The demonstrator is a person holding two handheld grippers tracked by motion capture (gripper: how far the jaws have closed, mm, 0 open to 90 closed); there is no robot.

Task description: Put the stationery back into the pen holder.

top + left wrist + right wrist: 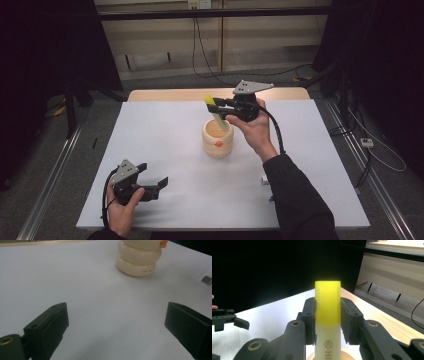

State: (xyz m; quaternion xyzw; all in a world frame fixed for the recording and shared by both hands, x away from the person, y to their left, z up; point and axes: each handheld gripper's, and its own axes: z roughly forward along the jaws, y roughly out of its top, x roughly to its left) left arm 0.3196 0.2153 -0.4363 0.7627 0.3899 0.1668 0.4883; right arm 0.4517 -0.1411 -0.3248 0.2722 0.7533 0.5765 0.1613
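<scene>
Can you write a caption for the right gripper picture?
Right gripper clamps a yellow-capped white plastic marker above a cream ribbed cup.

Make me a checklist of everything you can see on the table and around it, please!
Surface: white table with a wooden strip along its far edge.
Job's things: cream ribbed pot near the middle, with a small orange spot on its side; yellow-capped marker held over the pot's mouth, its lower end in or just above the opening.
Clutter: a small white and grey item by the right sleeve, too small to tell what.
Grippers: right gripper shut on the marker; left gripper wide open, holding nothing, at the table's near left.
Cables: black cable trailing from the right gripper; more cables on the floor.
Surroundings: grey floor, dark curtains at both sides, pale wall panels behind.
</scene>
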